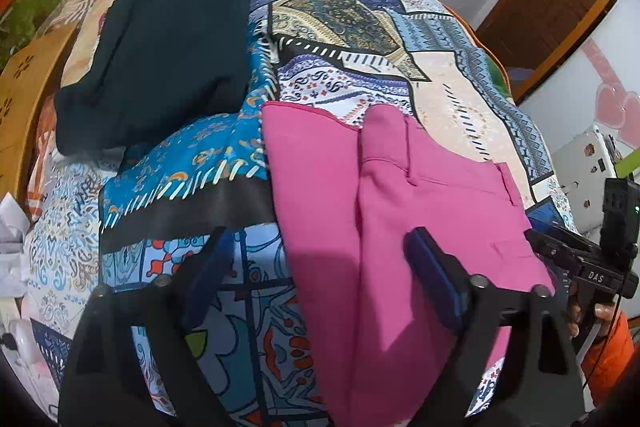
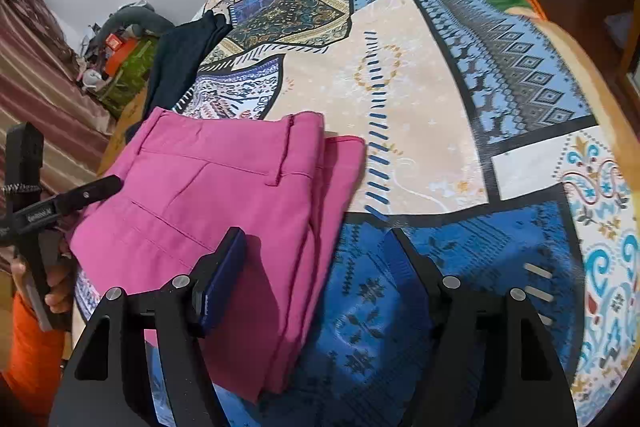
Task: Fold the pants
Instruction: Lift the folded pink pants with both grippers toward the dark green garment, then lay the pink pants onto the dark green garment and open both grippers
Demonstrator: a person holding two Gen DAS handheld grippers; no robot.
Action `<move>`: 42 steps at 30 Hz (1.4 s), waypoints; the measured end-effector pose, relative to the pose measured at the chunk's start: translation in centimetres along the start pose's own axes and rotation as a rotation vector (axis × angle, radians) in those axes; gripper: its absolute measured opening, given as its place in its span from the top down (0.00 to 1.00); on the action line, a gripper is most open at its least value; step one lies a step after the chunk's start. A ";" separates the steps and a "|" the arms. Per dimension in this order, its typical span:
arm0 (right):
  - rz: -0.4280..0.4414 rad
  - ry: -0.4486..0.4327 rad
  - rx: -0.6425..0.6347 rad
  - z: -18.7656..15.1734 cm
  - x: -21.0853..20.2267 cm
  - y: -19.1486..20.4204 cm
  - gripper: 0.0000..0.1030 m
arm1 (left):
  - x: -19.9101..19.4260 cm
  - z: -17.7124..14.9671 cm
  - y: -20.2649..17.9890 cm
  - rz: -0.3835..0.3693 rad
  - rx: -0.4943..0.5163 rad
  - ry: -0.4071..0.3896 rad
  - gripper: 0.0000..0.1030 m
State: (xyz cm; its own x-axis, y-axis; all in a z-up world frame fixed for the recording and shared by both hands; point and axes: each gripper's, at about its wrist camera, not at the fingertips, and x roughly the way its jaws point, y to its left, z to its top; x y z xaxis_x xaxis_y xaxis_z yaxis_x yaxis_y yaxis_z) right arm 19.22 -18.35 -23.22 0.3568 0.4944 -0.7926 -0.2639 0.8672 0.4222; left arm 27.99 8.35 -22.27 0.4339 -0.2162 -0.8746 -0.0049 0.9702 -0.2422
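Observation:
Pink pants lie folded into a compact stack on the patterned bedspread; they also show in the right wrist view, waistband on top. My left gripper is open and empty, hovering over the stack's left edge, its right finger above the pink cloth. My right gripper is open and empty over the stack's right edge, its left finger above the pink cloth. The right gripper's body shows in the left wrist view, the left one's in the right wrist view.
A folded dark garment lies on the bedspread at the far left; it also shows in the right wrist view. A wooden headboard borders the bed's left side. Clutter sits beyond the bed.

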 end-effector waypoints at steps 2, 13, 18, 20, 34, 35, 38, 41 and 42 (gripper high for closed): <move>0.020 0.006 0.005 0.1 0.3 0.1 0.34 | 0.0 0.1 0.0 -0.013 -0.014 -0.002 0.27; 0.062 0.005 -0.029 0.6 1.3 1.9 0.78 | -0.2 0.6 0.0 -0.076 -0.045 0.013 0.68; 0.022 -0.026 -0.101 1.2 0.9 3.2 0.89 | -1.2 0.8 -1.2 -0.037 0.002 -0.011 0.88; 0.026 -0.047 -0.118 1.7 0.4 3.5 0.90 | -1.7 0.8 -1.7 -0.004 0.028 -0.027 0.89; 0.063 -0.211 -0.275 8.9 -2.0 10.2 0.90 | -9.2 5.1 0.2 0.113 0.081 -0.257 0.89; 0.064 -0.220 -0.285 9.6 -2.0 10.9 0.90 | -9.7 5.6 0.7 0.121 0.076 -0.273 0.89; 0.069 -0.232 -0.312 11.5 -1.3 12.7 0.90 | -10.4 6.7 2.2 0.136 0.068 -0.311 0.89; 0.075 -0.231 -0.328 13.3 0.1 14.2 0.90 | -10.4 7.8 4.1 0.152 0.056 -0.328 0.89; 0.076 -0.231 -0.334 13.9 0.7 14.7 0.90 | -10.3 8.1 4.9 0.158 0.049 -0.331 0.89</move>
State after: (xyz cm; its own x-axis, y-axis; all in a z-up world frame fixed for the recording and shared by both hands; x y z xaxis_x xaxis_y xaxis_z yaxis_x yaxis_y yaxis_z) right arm 28.02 -4.44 -11.43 0.5069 0.5896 -0.6288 -0.5601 0.7798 0.2797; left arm 30.77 16.23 -11.01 0.6990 -0.0240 -0.7147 -0.0554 0.9946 -0.0875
